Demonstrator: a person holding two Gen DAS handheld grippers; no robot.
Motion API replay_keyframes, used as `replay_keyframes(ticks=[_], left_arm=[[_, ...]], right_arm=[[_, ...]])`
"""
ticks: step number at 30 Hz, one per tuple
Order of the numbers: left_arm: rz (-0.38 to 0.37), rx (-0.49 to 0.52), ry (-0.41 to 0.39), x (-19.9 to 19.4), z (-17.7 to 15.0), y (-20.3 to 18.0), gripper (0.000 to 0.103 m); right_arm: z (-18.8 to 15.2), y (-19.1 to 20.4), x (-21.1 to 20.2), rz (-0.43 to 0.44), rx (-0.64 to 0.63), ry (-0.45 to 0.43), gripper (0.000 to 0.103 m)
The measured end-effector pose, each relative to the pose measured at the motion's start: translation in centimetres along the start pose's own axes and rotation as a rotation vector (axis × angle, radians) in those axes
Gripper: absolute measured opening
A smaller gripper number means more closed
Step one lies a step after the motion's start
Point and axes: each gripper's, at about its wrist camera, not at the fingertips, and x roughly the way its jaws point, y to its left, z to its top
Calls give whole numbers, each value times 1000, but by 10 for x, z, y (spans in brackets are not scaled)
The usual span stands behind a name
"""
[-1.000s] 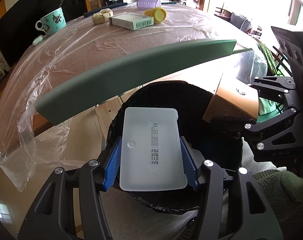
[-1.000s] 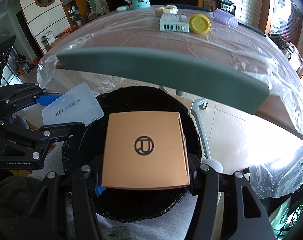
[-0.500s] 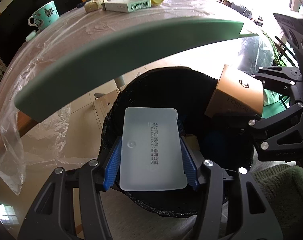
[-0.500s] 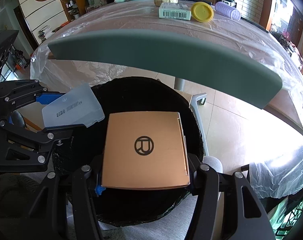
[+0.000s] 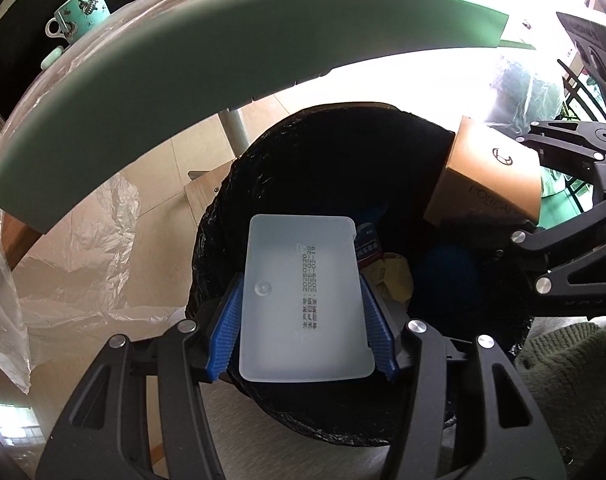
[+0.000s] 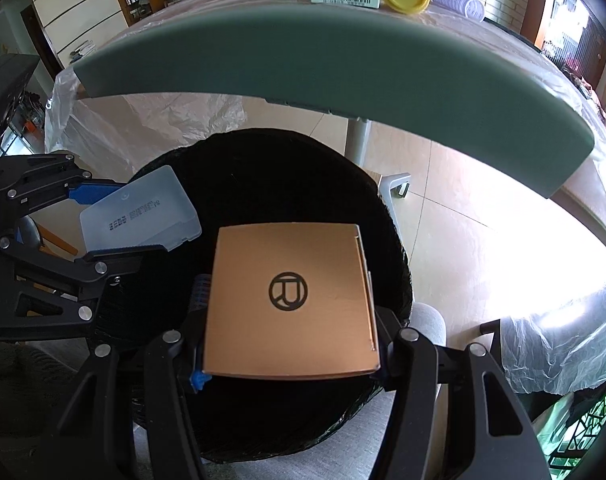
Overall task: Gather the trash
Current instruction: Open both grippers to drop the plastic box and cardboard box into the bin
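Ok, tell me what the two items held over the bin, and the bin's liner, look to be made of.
Frosted box in the left gripper: translucent plastic, matte; light passes through it, with date print on its face.
Copper-coloured box in the right gripper: likely coated cardboard with a metallic sheen; a flap seam shows along one edge.
Bin liner: thin black plastic film, crinkled and glossy.

"L'OREAL", seemingly, on copper box (image 5: 493, 184); "20250220" on frosted case (image 5: 305, 312)

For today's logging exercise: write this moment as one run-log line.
left gripper: shut on frosted plastic box | right gripper: shut on copper carton | both over black-lined bin | nothing released yet
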Motion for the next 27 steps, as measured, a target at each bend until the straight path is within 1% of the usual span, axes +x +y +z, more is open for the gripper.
replay_keyframes(ticks=[11, 18, 19, 20, 21, 22, 24, 27], left_arm=[[8, 10, 14, 8, 0, -5, 56], [-2, 2, 20, 10, 0, 1, 56], [-2, 3, 22, 10, 1, 1, 61], [2, 8, 25, 10, 2, 1, 66], [9, 10, 22, 10, 2, 2, 75], [12, 14, 16, 9, 3, 2, 75], [8, 19, 10, 6, 3, 2, 75], [17, 22, -6, -2, 3, 2, 75]], right_arm=[[1, 1, 2, -4, 5, 10, 58], [2, -3, -2, -2, 30, 13, 58], [2, -4, -3, 5, 39, 12, 59], [3, -5, -4, 12, 51, 13, 62], [3, -6, -4, 14, 59, 14, 65], [3, -8, -6, 17, 72, 11, 70], [2, -9, -11, 26, 79, 0, 71], [3, -7, -26, 17, 64, -31, 71]])
